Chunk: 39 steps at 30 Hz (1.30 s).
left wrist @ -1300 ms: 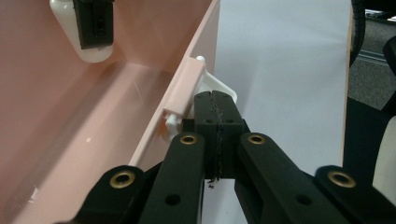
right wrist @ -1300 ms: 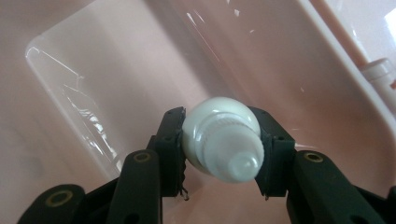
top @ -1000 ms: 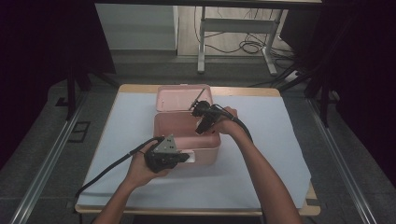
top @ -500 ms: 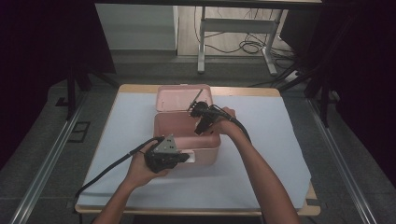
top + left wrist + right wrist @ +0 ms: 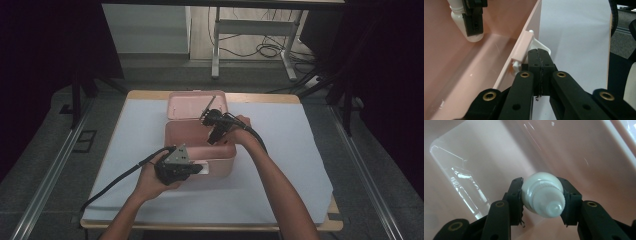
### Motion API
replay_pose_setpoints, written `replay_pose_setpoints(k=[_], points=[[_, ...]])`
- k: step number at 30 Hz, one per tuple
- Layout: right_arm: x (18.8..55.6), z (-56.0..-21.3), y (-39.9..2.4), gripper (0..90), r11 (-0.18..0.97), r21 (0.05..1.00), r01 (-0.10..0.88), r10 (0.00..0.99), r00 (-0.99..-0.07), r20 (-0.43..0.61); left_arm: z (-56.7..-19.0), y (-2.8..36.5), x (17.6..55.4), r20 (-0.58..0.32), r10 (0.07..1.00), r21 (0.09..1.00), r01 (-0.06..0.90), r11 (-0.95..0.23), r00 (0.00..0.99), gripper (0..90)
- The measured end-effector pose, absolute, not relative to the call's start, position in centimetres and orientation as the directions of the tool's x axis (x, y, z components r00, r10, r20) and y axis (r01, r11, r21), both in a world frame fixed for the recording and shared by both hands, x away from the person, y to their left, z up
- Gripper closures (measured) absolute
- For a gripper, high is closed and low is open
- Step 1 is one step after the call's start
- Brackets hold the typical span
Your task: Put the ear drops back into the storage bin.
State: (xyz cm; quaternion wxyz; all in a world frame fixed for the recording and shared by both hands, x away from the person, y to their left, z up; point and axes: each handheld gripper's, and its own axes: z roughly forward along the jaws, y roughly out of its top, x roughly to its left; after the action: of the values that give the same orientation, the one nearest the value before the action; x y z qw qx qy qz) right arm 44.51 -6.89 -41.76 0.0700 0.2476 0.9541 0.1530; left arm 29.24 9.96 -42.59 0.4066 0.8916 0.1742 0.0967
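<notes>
**Ana:** Bottle [image 5: 541, 195] first: from the high view, where does it sit?

**Ben:** It is hard to make out there. The right gripper [image 5: 216, 131] reaches down into the open pink box [image 5: 220, 165], whose lid [image 5: 192, 106] stands open behind it. The left gripper [image 5: 175, 167] rests at the box's near wall, by the white latch [image 5: 204, 169]. The box stands on a pale sheet that covers the table [image 5: 150, 95].

**Ana:** And the left gripper view?

**Ben:** Its jaws are pressed fully together with nothing between them, just beside the latch [image 5: 522, 52] on the outside of the wall. Farther off, the white bottle [image 5: 461, 23] hangs inside the box in the other gripper's jaws, its base just above the floor, or perhaps touching it; that cannot be told.

**Ana:** The right gripper view?

**Ben:** The right gripper [image 5: 541, 200] is clamped halfway on the bottle's body, one pad on each side, cap toward the camera, with the box floor beyond.

**Ana:** So how should the person finish the placing well?

**Ben:** Probably by lowering the bottle until its base rests flat on the floor, keeping it upright and clear of the walls, then opening the jaws gently and lifting straight up. The left gripper would best steady the box so it does not slide.
</notes>
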Motion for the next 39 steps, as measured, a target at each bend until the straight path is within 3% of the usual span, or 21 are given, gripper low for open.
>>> replay_pose_setpoints(k=[15,39], points=[[44.78,-42.61,-6.31,59.2,0.856,0.274,0.437,0.482,-0.868,-0.12,-42.59,9.96,29.23,0.032,0.389,0.759,0.23,-0.609,0.921,90.0],[44.65,-42.26,-6.45,61.4,0.847,0.298,0.44,0.49,-0.864,-0.118,-42.6,9.95,29.22,0.033,0.389,0.759,0.23,-0.609,0.921,90.0]])
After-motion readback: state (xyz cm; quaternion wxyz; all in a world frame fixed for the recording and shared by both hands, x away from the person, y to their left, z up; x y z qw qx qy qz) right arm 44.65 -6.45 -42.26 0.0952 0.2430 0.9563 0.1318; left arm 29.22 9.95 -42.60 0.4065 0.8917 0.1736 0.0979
